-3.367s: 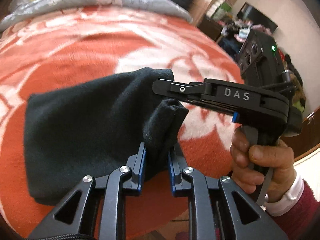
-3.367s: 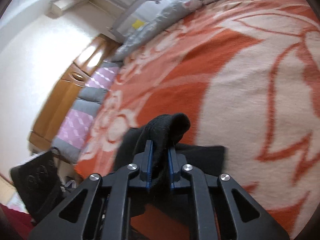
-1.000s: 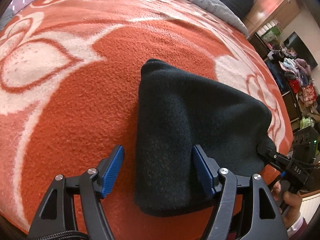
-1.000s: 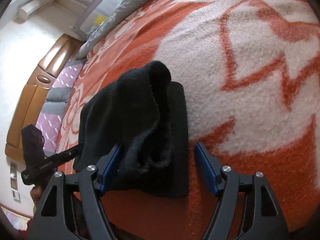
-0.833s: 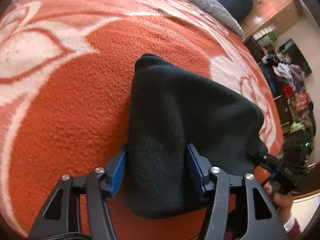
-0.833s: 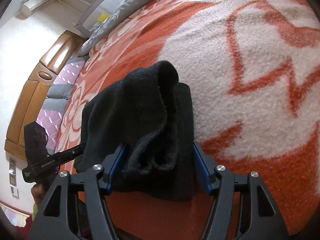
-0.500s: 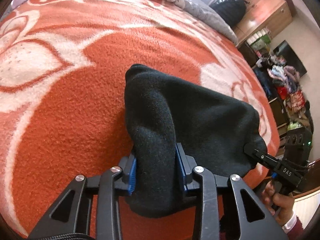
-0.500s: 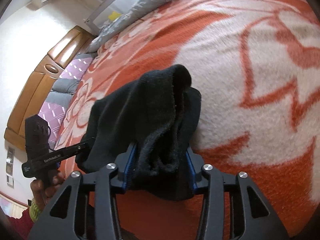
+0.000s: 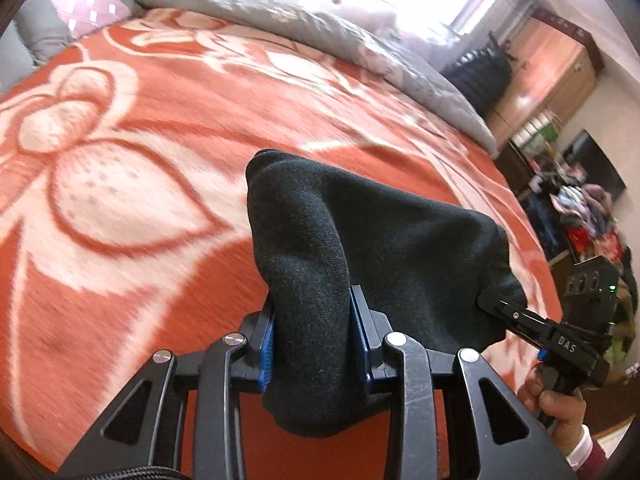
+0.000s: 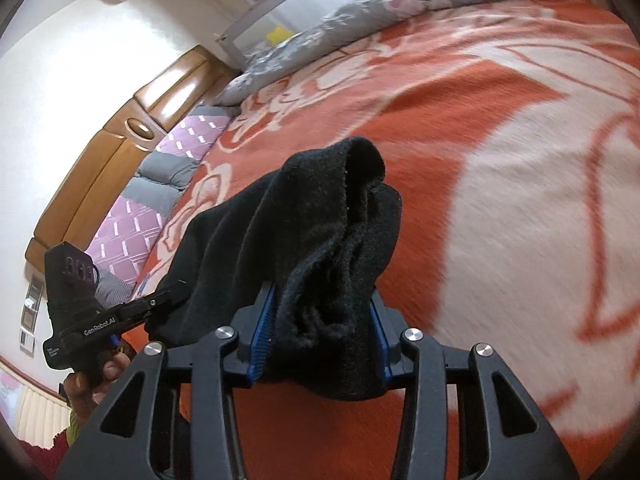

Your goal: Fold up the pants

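The folded black pants (image 9: 400,248) hang between both grippers, raised above the orange and white blanket (image 9: 140,128). My left gripper (image 9: 314,332) is shut on one thick end of the bundle, the blue pads pressing into the cloth. My right gripper (image 10: 320,328) is shut on the other end (image 10: 328,248), where the folded layers bunch up. In the left wrist view the right gripper (image 9: 496,304) bites the far right corner, a hand (image 9: 556,400) on its grip. In the right wrist view the left gripper (image 10: 160,300) holds the far left corner.
A grey quilt (image 9: 320,28) lies along the far side of the bed. A wooden headboard (image 10: 120,136) and purple-grey pillows (image 10: 160,184) stand at the head end. A wooden cabinet (image 9: 548,68), a black bag (image 9: 480,76) and piled clothes (image 9: 580,216) are beyond the bed's far right.
Both grippers went from open around the ends of the pants to shut on them. They then lifted the bundle off the blanket, and more of the room shows.
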The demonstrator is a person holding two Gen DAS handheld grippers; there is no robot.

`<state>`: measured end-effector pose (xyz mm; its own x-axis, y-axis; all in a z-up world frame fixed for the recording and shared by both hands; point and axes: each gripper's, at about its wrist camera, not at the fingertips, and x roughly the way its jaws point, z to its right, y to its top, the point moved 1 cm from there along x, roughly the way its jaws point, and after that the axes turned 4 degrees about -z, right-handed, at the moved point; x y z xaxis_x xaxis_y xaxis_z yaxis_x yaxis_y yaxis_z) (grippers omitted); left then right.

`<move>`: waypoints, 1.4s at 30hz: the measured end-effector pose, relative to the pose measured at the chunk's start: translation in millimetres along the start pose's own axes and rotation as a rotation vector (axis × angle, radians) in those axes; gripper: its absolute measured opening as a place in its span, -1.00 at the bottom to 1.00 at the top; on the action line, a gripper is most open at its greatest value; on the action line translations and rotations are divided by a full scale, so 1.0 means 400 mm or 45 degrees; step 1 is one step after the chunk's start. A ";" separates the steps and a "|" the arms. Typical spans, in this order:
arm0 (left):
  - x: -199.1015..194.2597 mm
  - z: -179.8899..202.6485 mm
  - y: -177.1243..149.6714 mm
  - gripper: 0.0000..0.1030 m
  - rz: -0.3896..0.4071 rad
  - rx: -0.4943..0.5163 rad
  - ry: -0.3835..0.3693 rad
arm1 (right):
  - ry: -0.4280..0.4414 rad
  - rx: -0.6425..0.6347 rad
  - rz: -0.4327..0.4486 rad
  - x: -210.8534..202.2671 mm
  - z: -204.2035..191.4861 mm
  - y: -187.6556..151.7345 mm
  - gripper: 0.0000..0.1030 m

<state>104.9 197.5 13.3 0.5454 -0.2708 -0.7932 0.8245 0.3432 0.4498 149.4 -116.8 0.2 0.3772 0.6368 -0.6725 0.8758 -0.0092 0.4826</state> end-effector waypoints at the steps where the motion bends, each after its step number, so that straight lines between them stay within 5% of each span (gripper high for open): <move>1: 0.001 -0.013 0.014 -0.38 0.010 -0.009 0.020 | 0.007 -0.015 -0.006 0.023 -0.011 0.016 -0.15; 9: 0.034 -0.109 0.095 -0.38 0.040 -0.075 0.103 | 0.040 -0.081 -0.053 0.155 -0.054 0.102 -0.15; 19: 0.125 -0.192 0.063 -0.27 -0.049 -0.121 0.134 | -0.065 -0.072 -0.176 0.258 -0.015 0.085 -0.03; 42: 0.096 -0.151 0.019 0.28 -0.046 -0.096 0.215 | -0.186 -0.080 -0.073 0.178 -0.014 0.064 0.30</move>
<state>123.0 244.1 -38.7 0.4773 -0.1313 -0.8689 0.8261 0.4041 0.3928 196.9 -67.3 -32.1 0.3706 0.5161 -0.7722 0.8784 0.0755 0.4720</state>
